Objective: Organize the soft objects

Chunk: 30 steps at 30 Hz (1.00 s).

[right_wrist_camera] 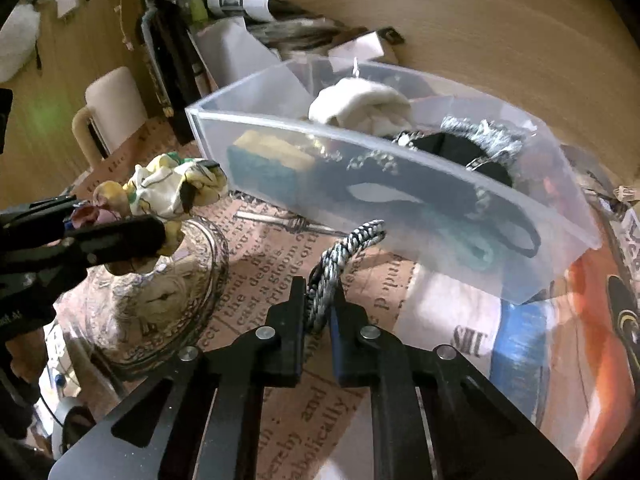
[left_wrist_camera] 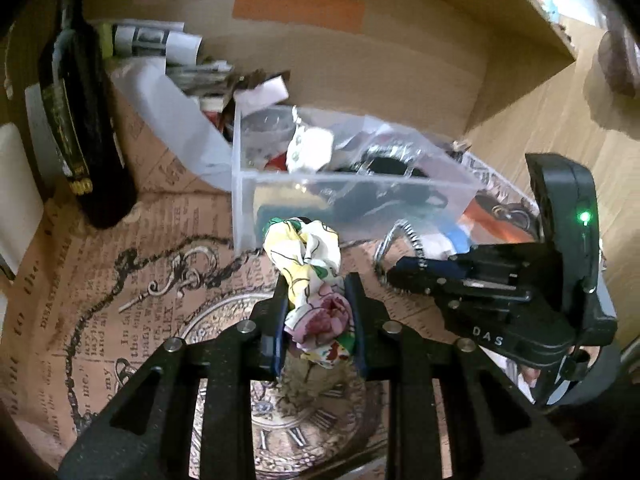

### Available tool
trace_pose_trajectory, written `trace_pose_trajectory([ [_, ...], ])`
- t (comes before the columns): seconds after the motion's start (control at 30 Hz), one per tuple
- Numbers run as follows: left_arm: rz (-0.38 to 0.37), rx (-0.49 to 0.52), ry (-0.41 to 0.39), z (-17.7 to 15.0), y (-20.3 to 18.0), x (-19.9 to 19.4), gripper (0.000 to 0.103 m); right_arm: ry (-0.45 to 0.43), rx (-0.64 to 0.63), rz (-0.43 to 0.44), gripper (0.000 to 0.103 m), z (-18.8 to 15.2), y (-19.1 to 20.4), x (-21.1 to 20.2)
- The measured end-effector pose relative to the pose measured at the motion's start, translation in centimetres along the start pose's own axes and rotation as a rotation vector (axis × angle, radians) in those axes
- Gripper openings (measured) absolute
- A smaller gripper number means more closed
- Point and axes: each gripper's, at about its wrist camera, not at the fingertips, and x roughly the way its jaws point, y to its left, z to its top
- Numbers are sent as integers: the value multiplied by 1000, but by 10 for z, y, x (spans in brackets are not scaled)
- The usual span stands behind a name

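Two claws are at work, and we see each one clamped on something soft. Our left claw (left_wrist_camera: 318, 312) pinches a crumpled floral cloth (left_wrist_camera: 310, 276) between its blue-padded fingers, closed down to the thickness of the bunched fabric. The cloth is thin and wrinkled, printed with yellow, green and pink flowers, and its loose top billows above the fingertips, just in front of the clear plastic bin (left_wrist_camera: 344, 196).

Our right claw (right_wrist_camera: 318, 304) is nearly closed, gripping a braided black-and-white cord (right_wrist_camera: 340, 256). The cord is rope-like and twisted, rising from between the fingers and curving toward the bin's near wall without touching it, as far as we can tell.

From the right wrist view the bin (right_wrist_camera: 400, 168) is a frosted, straight-walled rectangular box. Inside we make out a rolled cream sock (right_wrist_camera: 360, 106), a yellow-and-green sponge (right_wrist_camera: 272, 156) against the front wall, and dark fabric with silvery trim (right_wrist_camera: 472, 140).

Under everything lies a glossy cover (left_wrist_camera: 120, 280) printed with old newsprint lettering and clock faces, spread over the bench. A dark glass bottle (left_wrist_camera: 80, 120) stands near the cover's far left edge, beside a heap of papers (left_wrist_camera: 168, 48).
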Motion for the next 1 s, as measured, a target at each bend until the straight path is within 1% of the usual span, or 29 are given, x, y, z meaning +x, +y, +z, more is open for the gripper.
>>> trace_pose_trajectory([
  [0.2,-3,13,-59,16,-7,-14,26,-65,6,-5,9,1,-2,-25],
  [0.37,-7,15,-103,30,-11,-19,26,-139,15,-15,9,8,-7,-51],
  [0.43,-6,17,-116,35,-13,-19,26,-152,11,-27,9,8,-8,-55],
  [0.53,-4,16,-128,38,-13,-21,26,-157,3,-51,10,12,-9,-51],
  [0.57,-4,15,-130,39,-12,-21,26,-146,4,-54,13,11,-10,-48],
  [0.6,-3,14,-132,40,-11,-21,26,-122,7,-50,21,11,-12,-43],
  [0.63,-2,14,-132,40,-10,-21,26,-97,13,-48,28,10,-13,-36],
  [0.67,0,14,-132,39,-10,-21,26,-83,16,-46,44,7,-15,-35],
  [0.7,2,16,-132,39,-9,-21,26,-55,18,-44,58,5,-16,-27],
  [0.73,5,16,-131,38,-9,-21,26,-40,15,-44,62,3,-16,-22],
  [0.77,7,16,-129,37,-8,-20,26,-32,9,-45,69,0,-14,-20],
  [0.83,11,13,-119,35,-6,-18,26,-3,-19,-42,75,-2,-9,-9],
  [0.87,11,11,-115,35,-5,-16,26,12,-32,-44,75,-4,-7,-5],
  [0.93,12,5,-107,33,-3,-14,26,46,-53,-62,75,-5,-4,8],
  [1.0,11,1,-104,32,-1,-13,26,61,-37,-73,70,-5,-7,16],
])
